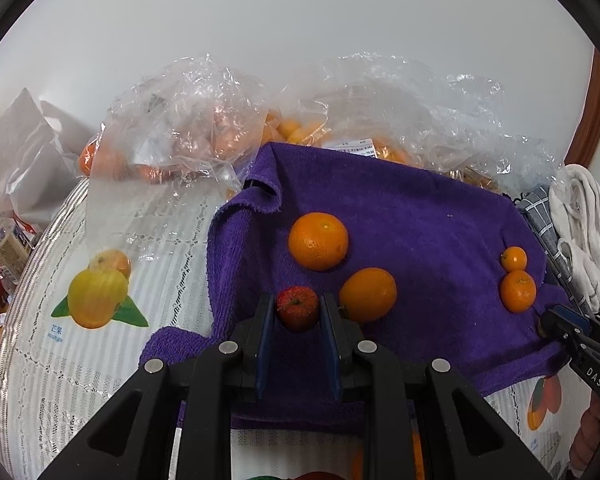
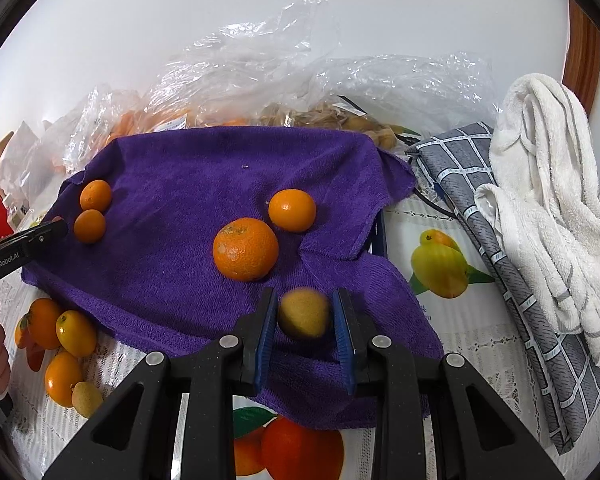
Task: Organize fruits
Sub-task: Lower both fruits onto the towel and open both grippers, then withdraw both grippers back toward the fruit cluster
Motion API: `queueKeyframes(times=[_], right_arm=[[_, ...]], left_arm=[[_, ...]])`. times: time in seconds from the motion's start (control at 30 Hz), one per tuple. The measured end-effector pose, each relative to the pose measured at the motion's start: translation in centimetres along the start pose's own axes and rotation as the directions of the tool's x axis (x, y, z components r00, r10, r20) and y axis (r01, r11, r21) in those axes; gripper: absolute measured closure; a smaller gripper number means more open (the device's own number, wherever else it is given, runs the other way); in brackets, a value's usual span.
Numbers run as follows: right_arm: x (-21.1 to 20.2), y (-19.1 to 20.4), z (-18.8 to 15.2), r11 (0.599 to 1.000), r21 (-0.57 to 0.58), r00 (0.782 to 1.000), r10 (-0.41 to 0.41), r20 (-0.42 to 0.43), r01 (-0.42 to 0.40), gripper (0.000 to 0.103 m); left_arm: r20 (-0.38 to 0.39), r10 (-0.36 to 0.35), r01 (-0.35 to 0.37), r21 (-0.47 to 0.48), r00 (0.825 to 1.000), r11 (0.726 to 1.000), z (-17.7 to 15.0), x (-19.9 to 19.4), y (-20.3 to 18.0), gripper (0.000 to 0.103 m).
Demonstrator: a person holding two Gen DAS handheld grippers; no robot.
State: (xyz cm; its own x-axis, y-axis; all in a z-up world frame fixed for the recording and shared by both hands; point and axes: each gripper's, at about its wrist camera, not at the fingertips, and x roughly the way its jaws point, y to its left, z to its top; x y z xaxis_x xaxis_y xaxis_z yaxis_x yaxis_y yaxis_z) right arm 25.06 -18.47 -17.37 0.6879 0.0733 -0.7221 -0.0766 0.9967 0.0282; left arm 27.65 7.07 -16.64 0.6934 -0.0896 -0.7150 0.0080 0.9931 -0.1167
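A purple towel (image 1: 420,216) lies on the table and also shows in the right wrist view (image 2: 188,176). My left gripper (image 1: 296,310) is shut on a small red fruit (image 1: 297,307) just above the towel. Two large oranges (image 1: 318,241) (image 1: 368,294) lie beside it, and two small ones (image 1: 518,290) (image 1: 513,258) at the towel's right. My right gripper (image 2: 305,314) has its jaws around a blurred yellow fruit (image 2: 304,313); whether they touch it I cannot tell. Ahead of it lie two oranges (image 2: 245,254) (image 2: 292,210), and two small ones (image 2: 89,225) (image 2: 95,195) at the left.
Clear plastic bags of orange fruit (image 1: 188,128) (image 2: 260,80) stand at the back. White towels (image 2: 548,184) and a grey checked cloth (image 2: 512,256) lie at the right. The tablecloth (image 1: 112,240) has printed fruit pictures. Small yellow-orange fruits (image 2: 66,356) lie at the towel's front left.
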Motion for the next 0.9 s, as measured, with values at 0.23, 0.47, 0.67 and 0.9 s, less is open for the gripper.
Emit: queueKeyframes(times=[0.23, 0.47, 0.67, 0.9], right_arm=[[-0.3, 0.0, 0.0, 1.000, -0.004, 1.000, 0.002, 0.007, -0.002, 0.063], [-1.0, 0.8, 0.0, 1.000, -0.030, 0.999, -0.003, 0.034, 0.004, 0.047], [-1.2, 1.1, -0.1, 0.999, -0.033, 0.999, -0.012, 0.046, 0.013, 0.043], [-1.9, 0.8, 0.0, 1.000, -0.006, 0.996, -0.020, 0.087, 0.021, 0.043]], left_arm=[[-0.001, 0.010, -0.010, 0.017, 1.000, 1.000, 0.0, 0.1, -0.3, 0.081], [-0.006, 0.011, -0.011, 0.025, 1.000, 1.000, 0.0, 0.2, -0.5, 0.081], [-0.015, -0.011, 0.011, 0.018, 1.000, 1.000, 0.0, 0.1, -0.4, 0.073], [0.022, -0.039, 0.038, 0.014, 0.999, 0.999, 0.1, -0.9, -0.6, 0.053]])
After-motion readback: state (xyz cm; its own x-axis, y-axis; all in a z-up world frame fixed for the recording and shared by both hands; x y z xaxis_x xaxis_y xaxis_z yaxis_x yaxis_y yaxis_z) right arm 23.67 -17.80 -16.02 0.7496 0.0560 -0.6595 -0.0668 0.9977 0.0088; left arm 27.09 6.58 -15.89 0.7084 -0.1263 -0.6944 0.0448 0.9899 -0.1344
